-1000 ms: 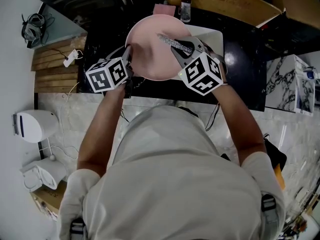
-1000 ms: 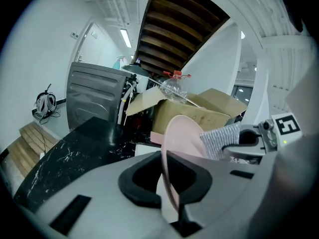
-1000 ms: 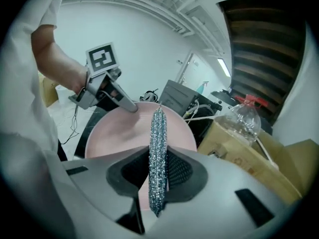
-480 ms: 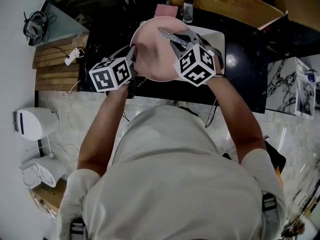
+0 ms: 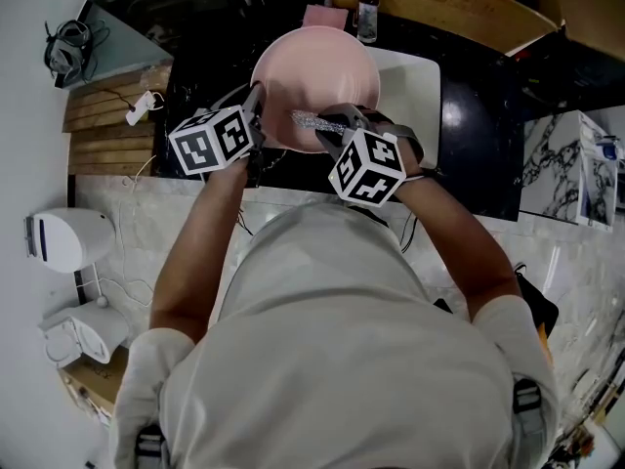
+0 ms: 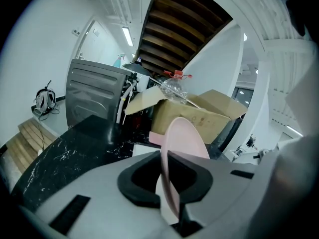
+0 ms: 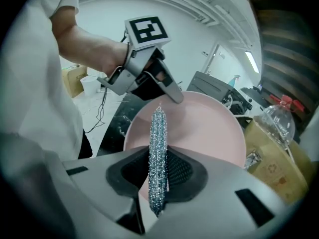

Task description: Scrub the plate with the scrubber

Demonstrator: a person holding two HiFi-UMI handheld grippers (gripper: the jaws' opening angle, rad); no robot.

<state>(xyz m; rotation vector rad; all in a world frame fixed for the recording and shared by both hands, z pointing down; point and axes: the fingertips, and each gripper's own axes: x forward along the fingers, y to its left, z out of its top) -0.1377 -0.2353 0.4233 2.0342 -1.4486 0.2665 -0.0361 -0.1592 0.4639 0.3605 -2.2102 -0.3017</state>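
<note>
A pink plate (image 5: 314, 71) is held tilted above the black counter. My left gripper (image 5: 256, 107) is shut on its left rim; in the left gripper view the rim (image 6: 182, 138) sits edge-on between the pads. Those jaws have just been opening slightly, with the rim still between them. My right gripper (image 5: 328, 127) is shut on a silvery, glittery scrubber (image 5: 311, 119), which lies against the lower part of the plate's face. In the right gripper view the scrubber (image 7: 158, 143) stands upright in front of the plate (image 7: 209, 128), with the left gripper (image 7: 171, 93) at the rim beyond.
A white board (image 5: 412, 78) lies on the black counter (image 5: 474, 125) under the plate. Behind are an open cardboard box (image 5: 439, 8) and a pink block (image 5: 320, 16). A clear bottle (image 6: 174, 87) and a grey appliance (image 6: 92, 96) stand farther back.
My right gripper has drawn the scrubber from the plate's upper right down across its face toward the near edge. The left gripper and plate have stayed about where they were.
</note>
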